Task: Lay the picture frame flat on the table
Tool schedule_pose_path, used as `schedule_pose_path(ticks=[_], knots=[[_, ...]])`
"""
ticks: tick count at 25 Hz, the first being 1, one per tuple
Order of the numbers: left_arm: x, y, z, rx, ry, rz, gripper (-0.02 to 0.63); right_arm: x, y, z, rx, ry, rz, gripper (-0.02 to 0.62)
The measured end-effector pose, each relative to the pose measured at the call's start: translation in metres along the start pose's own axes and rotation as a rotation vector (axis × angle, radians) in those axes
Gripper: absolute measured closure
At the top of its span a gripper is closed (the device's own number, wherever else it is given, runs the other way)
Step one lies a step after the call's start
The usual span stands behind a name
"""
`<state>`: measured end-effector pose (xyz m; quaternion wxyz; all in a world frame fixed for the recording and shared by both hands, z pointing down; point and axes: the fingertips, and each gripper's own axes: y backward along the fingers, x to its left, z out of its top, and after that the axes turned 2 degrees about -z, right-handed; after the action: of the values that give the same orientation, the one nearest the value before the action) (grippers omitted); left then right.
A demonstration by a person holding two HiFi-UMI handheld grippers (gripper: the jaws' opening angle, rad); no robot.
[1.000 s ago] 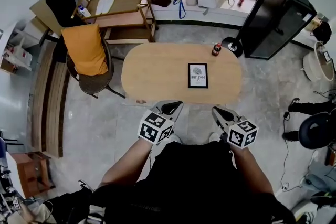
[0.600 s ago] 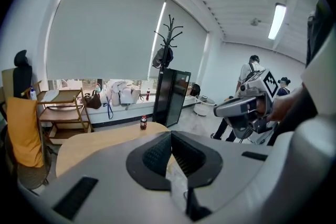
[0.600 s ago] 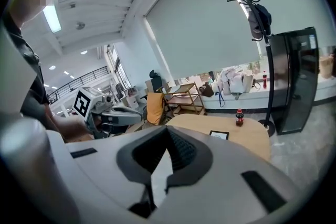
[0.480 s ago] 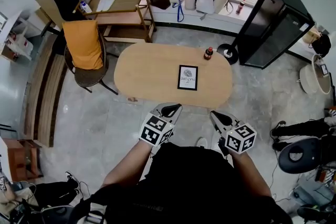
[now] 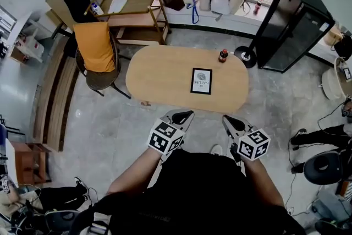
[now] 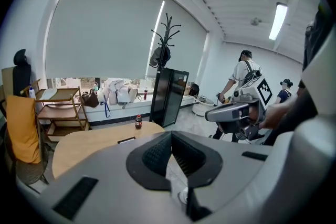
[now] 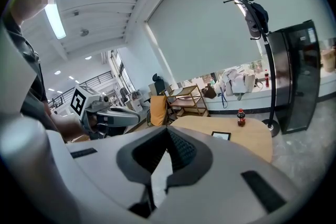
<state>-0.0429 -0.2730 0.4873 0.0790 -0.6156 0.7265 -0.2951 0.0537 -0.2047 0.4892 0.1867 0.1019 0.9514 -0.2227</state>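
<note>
The picture frame (image 5: 201, 81) already lies flat toward the surface's (image 5: 159, 77) right end, which I'd guess is why the left claw (image 5: 183, 115) and right claw (image 5: 227, 120) hang pinched together, empty, short of its near edge.

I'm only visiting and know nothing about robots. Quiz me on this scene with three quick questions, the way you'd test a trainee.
1. True or false: the picture frame stands upright on the table.
2. What else sits on the table? A) a bottle B) a laptop C) a mug
3. Fill in: the left gripper and the right gripper are held short of the table, each with its fingers ____ and nothing between them.

Key: 1 false, it lies flat; 2 A; 3 shut.
</note>
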Motion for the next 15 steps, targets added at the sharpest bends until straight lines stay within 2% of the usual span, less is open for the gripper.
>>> schedule_pose_path(ticks=[15], knots=[[0.0098,0.0060,0.0052,-0.001,0.002,-0.003,0.601,0.0018,-0.0089,0.0012,0.005,0.002,-0.005,0.594]])
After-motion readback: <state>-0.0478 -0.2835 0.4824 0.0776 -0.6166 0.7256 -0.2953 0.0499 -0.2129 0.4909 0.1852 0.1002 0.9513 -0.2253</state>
